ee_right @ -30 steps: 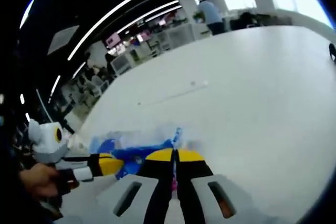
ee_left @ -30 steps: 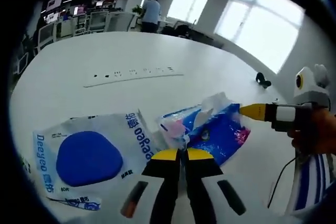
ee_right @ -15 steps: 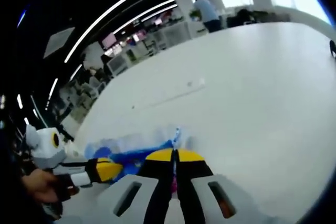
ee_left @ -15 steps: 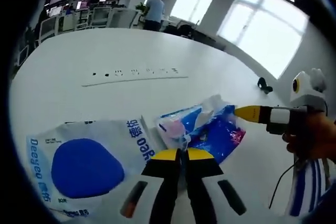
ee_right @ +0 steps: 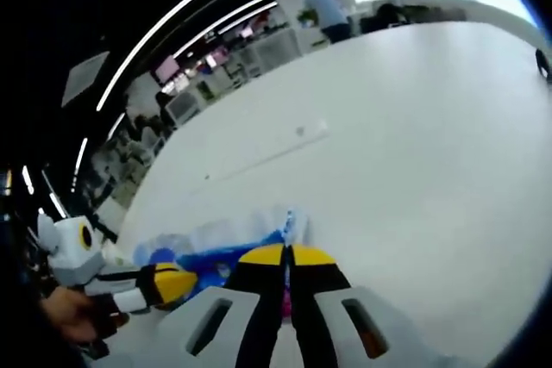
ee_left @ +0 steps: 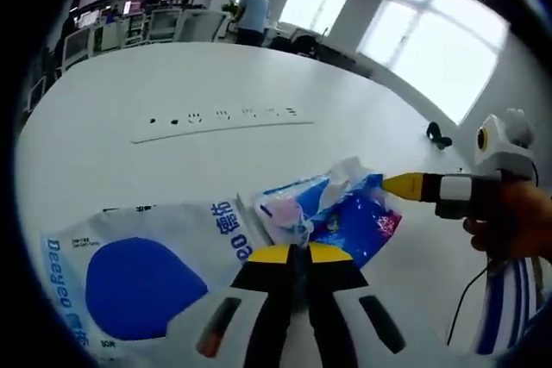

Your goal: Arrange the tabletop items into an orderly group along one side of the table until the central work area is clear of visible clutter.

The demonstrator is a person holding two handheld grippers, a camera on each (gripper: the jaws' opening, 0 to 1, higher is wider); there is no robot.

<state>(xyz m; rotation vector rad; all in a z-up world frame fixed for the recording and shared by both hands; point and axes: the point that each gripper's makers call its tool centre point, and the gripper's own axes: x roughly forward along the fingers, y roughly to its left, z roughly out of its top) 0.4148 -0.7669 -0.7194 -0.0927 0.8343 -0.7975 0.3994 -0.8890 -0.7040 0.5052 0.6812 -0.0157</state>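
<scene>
Both tongs pinched closed on blue tissue pack (ee_left: 345,213), left tongs (ee_left: 293,253), right tongs (ee_right: 285,254), white table (ee_left: 172,84)

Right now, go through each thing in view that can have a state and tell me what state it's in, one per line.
Left gripper: shut on the blue tissue pack's crumpled wrapper.
Right gripper: jaws together at the blue tissue pack.
Blue tissue pack: lying on the table, wrapper open, white tissue sticking up.
White wipes pack: lying flat, label up.
Table: bare across the middle.
</scene>
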